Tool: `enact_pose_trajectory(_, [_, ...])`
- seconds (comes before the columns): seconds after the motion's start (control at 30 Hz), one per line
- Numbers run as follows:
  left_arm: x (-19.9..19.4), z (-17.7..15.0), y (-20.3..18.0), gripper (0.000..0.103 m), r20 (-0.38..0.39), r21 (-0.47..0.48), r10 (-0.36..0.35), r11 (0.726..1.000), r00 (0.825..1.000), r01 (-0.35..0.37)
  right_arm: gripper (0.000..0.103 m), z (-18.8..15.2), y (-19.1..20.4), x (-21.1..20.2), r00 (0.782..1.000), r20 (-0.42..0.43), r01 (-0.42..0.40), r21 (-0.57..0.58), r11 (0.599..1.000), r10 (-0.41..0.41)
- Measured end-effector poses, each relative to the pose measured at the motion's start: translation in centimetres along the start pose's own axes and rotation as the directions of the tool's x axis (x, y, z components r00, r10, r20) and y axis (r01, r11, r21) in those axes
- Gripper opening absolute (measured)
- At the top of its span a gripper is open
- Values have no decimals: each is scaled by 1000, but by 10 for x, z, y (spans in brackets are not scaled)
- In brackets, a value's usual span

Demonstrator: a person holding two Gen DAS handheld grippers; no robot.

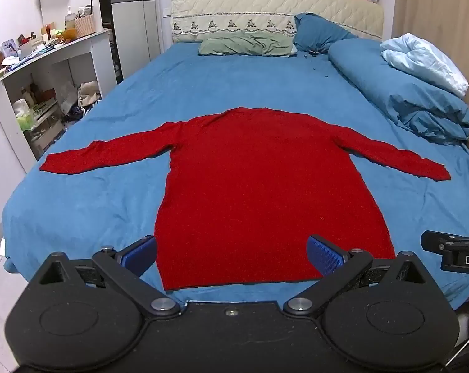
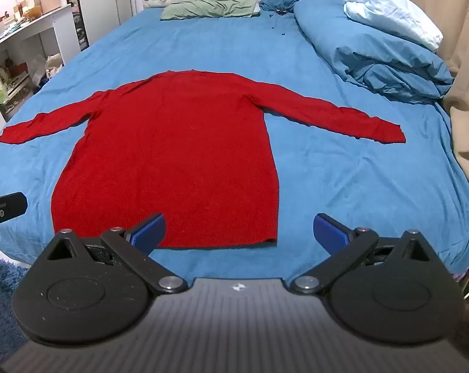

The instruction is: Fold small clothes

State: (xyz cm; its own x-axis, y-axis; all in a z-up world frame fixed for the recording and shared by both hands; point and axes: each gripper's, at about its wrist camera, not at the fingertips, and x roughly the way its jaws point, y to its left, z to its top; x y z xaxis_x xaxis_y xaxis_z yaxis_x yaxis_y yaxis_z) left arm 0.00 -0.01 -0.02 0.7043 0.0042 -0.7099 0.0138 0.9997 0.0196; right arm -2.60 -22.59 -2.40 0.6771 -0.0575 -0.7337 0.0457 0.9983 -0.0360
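Note:
A red long-sleeved sweater [image 1: 259,180] lies flat on the blue bed sheet [image 1: 85,211], both sleeves spread out sideways and its hem toward me. It also shows in the right wrist view [image 2: 178,155]. My left gripper [image 1: 231,253] is open and empty, held above the hem near the bed's front edge. My right gripper [image 2: 239,228] is open and empty, above the hem's right corner. Part of the right gripper [image 1: 452,248] shows at the right edge of the left wrist view.
A rolled blue duvet [image 1: 402,93] with a pale blue cloth [image 1: 424,59] lies along the bed's right side. A green pillow [image 1: 247,43] and a blue pillow [image 1: 318,32] sit at the headboard. A cluttered white shelf [image 1: 45,71] stands left of the bed.

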Motion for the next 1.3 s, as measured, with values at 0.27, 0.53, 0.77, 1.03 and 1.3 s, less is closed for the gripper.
enact_pose_trajectory(0.27, [-3, 0, -17, 103, 19, 17, 54, 998, 998, -54, 103, -1, 0, -1, 1000, 3, -2, -2, 1000, 2])
enact_pose_trajectory(0.53, [-8, -1, -9, 103, 27, -12, 34, 999, 999, -33, 103, -3, 0, -2, 1000, 4, -3, -3, 1000, 3])
enact_pose_trajectory(0.77, [-9, -2, -8, 103, 28, -17, 36, 999, 999, -35, 103, -3, -1, -2, 1000, 4, -4, -2, 1000, 4])
enact_pose_trajectory(1.03, [-9, -3, -6, 103, 28, -17, 40, 999, 999, -39, 103, -5, 5, -2, 1000, -2, -5, -4, 1000, 5])
enact_pose_trajectory(1.3, [-9, -3, -6, 103, 29, -15, 41, 999, 999, -40, 103, -7, 7, -4, 1000, -2, -4, -4, 1000, 4])
